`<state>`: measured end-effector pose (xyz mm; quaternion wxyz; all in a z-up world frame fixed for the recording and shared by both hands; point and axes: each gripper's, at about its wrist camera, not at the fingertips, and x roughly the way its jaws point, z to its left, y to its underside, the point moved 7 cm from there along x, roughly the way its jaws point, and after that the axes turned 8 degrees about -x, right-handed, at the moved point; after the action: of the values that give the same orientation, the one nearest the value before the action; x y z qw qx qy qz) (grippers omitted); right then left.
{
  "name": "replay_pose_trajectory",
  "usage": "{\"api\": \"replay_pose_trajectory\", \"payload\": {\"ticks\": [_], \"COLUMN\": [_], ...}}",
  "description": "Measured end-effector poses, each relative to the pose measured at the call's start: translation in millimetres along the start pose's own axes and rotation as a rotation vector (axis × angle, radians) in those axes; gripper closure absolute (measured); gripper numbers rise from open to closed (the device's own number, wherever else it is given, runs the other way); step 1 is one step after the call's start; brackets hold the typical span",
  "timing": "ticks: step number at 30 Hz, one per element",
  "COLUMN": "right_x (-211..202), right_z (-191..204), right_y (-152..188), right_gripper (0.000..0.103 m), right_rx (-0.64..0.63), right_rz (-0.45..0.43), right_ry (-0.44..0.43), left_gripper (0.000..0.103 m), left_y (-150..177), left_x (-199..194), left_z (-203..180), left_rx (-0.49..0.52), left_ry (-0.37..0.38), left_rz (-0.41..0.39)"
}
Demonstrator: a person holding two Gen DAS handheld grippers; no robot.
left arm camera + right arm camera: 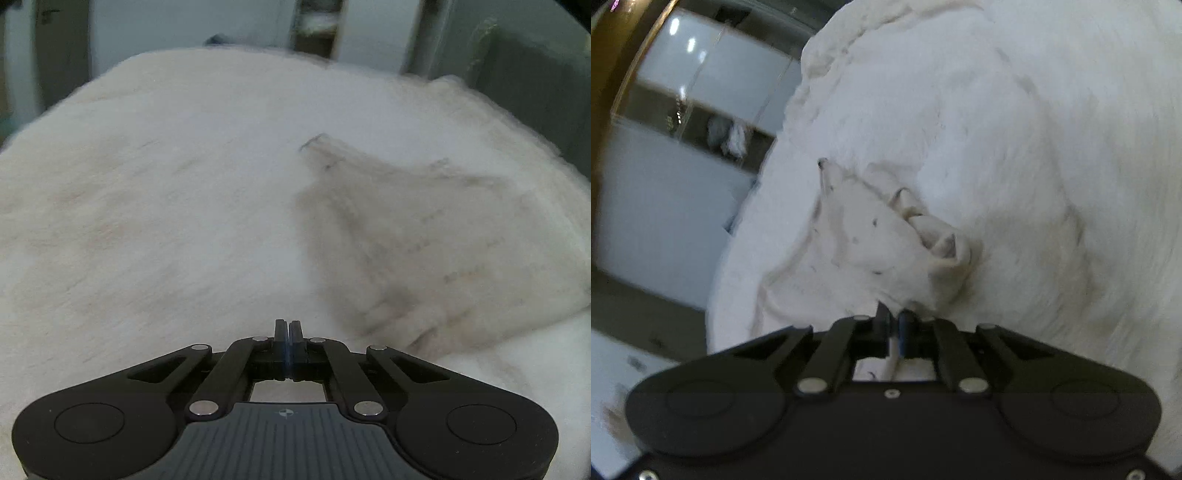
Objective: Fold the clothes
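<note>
While the right gripper (895, 319) is pinching a cloth edge of the pale garment (886, 236) lying rumpled on the white fluffy bed (1052, 147), the left gripper (288, 326) is sitting pressed together with nothing visible between its pads. Judging by this, the left should be taking a matching edge before lifting. Open bed is lying ahead; its edge is dropping off beside the right gripper

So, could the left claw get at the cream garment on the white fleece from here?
Probably yes: nothing lies between the left claw and the garment ahead to its right, but its jaws are shut and must open first.
</note>
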<state>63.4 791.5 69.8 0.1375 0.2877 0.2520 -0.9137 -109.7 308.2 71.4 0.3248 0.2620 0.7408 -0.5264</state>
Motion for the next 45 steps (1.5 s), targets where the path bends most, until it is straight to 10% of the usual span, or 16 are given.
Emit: {"api": "replay_pose_trajectory", "payload": {"ticks": [2, 5, 9, 13, 15, 17, 18, 20, 26, 30, 38, 41, 45], "right_x": [-2, -3, -4, 8, 16, 22, 24, 28, 10, 9, -8, -30, -36], "right_z": [0, 4, 2, -13, -21, -30, -33, -39, -41, -22, 14, 46, 77], "right_y": [-1, 3, 10, 15, 15, 13, 12, 8, -7, -6, -23, -37, -39], "right_gripper": [0.088, 0.075, 0.068, 0.064, 0.064, 0.068, 0.089, 0.098, 0.099, 0.099, 0.085, 0.081, 0.072], "right_rx": [0.011, -0.023, -0.008, 0.109, 0.193, 0.297, 0.309, 0.351, 0.363, 0.191, -0.065, -0.326, -0.537], "right_rz": [0.01, 0.024, 0.04, 0.032, 0.009, -0.03, -0.04, -0.079, -0.202, -0.192, -0.197, -0.214, -0.154], "right_ry": [0.011, 0.012, 0.004, -0.033, -0.057, -0.099, -0.102, -0.11, -0.105, -0.06, 0.083, 0.119, 0.119], "left_gripper": [0.098, 0.059, 0.039, 0.034, 0.04, 0.075, 0.093, 0.094, 0.096, 0.093, 0.084, 0.067, 0.046], "left_y": [4, 15, 44, 58, 56, 53, 50, 42, 16, 16, 34, 17, 5], "left_x": [-18, -30, -8, 42, 57, 65, 66, 57, 11, 5, -31, -50, -67], "left_z": [10, -5, -47, -76, -76, -73, -69, -57, -18, -20, 35, 31, -30], "left_rx": [-0.166, -0.354, -0.52, -0.699, -0.816, -0.916, -0.953, -0.986, -0.899, -0.748, -0.828, -0.7, -0.243], "left_ry": [0.071, 0.205, 0.404, 0.424, 0.438, 0.427, 0.395, 0.355, 0.301, 0.27, 0.075, 0.073, 0.056], "left_rz": [-0.037, -0.023, 0.126, 0.149, 0.104, 0.052, 0.026, -0.052, -0.194, -0.062, -0.111, -0.141, -0.136]}}
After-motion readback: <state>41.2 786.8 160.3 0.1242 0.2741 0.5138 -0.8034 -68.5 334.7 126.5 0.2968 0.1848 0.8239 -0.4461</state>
